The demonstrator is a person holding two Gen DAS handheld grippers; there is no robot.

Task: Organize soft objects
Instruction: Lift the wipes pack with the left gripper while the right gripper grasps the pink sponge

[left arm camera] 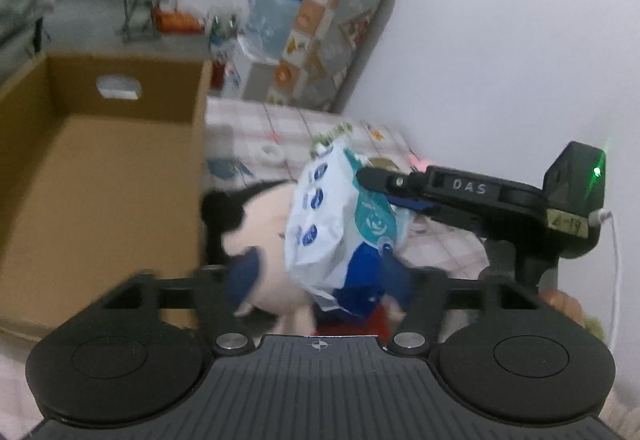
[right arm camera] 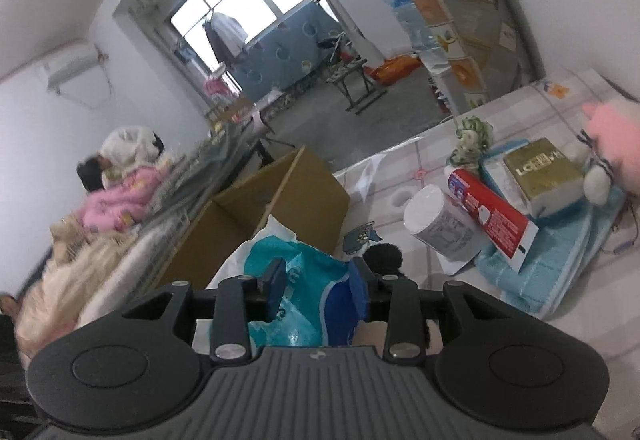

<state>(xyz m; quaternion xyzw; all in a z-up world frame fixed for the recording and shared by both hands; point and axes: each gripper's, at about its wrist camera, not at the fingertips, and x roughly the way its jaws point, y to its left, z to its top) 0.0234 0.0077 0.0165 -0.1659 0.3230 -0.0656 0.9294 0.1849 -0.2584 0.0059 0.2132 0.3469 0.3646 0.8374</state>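
**Soft packet heading for the box**

The open brown cardboard box (left arm camera: 100, 175) is standing on the checked bedcover (left arm camera: 256, 127), its far wall showing a cut-out handle, and as far as either view is showing, nothing is lying inside it. Just beside its near corner a white and black plush toy (left arm camera: 264, 240) is lying on the cover. In front of that the white, teal and blue crinkly plastic packet (left arm camera: 340, 224) is hanging above the toy, pinched at its upper edge by the right gripper (right arm camera: 318, 286), whose blue-padded fingers (right arm camera: 358, 290) are clenching it. The left gripper (left arm camera: 316, 280) is standing released, jaws spread wide with nothing pressed between them.

To my eye the packet is being carried to the box; the next move is calling for a swing across the box rim before letting go.

Further off a white jar (right arm camera: 436, 224), a red toothpaste tube (right arm camera: 492, 215) and a gold carton (right arm camera: 540, 171) are resting on a pale blue towel (right arm camera: 560, 264). Motion blur is smearing the packet's print, the toy's lower half is hidden, and the box floor is only partly showing.
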